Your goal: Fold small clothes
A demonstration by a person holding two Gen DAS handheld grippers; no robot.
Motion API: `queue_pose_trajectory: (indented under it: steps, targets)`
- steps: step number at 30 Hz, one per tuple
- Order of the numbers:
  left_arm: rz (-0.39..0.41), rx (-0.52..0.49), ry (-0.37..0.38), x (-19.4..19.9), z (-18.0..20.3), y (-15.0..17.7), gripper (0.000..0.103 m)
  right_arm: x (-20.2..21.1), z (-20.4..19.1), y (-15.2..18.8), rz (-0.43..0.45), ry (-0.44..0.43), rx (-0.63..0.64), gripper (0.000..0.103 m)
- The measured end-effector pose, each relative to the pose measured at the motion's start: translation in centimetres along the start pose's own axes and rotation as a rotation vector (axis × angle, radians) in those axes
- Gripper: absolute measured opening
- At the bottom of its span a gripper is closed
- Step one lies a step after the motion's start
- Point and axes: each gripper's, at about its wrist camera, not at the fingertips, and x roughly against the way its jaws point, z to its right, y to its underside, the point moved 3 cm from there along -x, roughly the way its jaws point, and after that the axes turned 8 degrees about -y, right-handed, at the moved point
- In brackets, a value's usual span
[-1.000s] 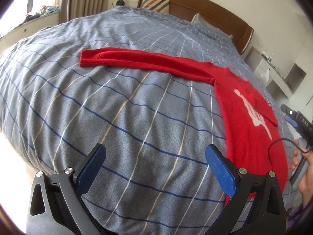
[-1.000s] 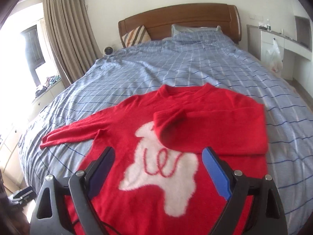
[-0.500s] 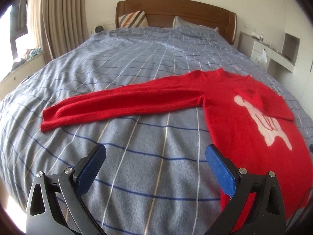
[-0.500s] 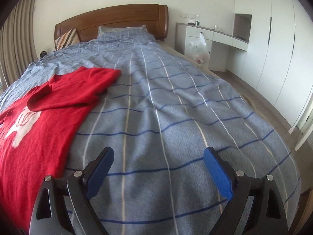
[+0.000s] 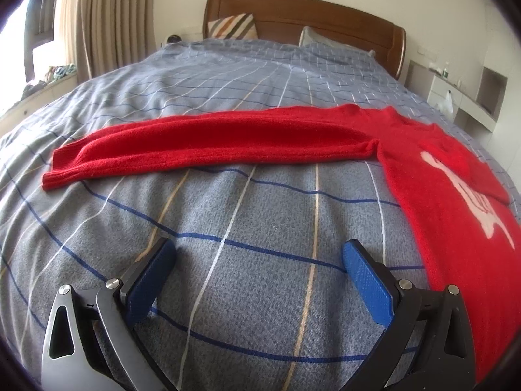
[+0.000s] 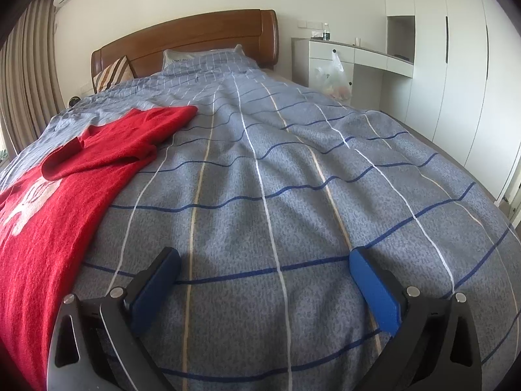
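Observation:
A red sweater (image 5: 456, 202) with a white figure lies flat on the grey checked bedspread (image 5: 260, 228). Its long sleeve (image 5: 211, 140) stretches out to the left; the other sleeve (image 6: 107, 150) is folded across the body. My left gripper (image 5: 257, 257) hovers open over bare bedspread, in front of the stretched sleeve, with the sweater's body at its right. My right gripper (image 6: 263, 260) is over bare bedspread to the right of the sweater (image 6: 49, 221); its jaws are opening wide with nothing between them.
A wooden headboard (image 5: 302, 16) and pillows (image 6: 202, 58) close the far end of the bed. Curtains (image 5: 107, 22) and a window ledge stand on the left. A white desk (image 6: 351, 58) with a hanging plastic bag (image 6: 335, 78) and wardrobes (image 6: 456, 65) line the right.
The left gripper swung round and sank towards the bedspread; the sleeve now lies closer ahead. The right gripper swept off the sweater's front to bare bedspread on its right, and its jaws widened a little.

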Motion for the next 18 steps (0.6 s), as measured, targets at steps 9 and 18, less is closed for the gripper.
queue_pose_trajectory:
  steps: [9,18]
  targets:
    - [0.006,0.004,0.006,-0.11,-0.14,0.06,0.102,-0.01,0.22,0.03,-0.002,-0.012,-0.009,0.103]
    - [0.005,0.003,0.006,-0.11,-0.15,0.05,0.102,-0.02,0.2,0.04,-0.002,-0.012,-0.009,0.103]
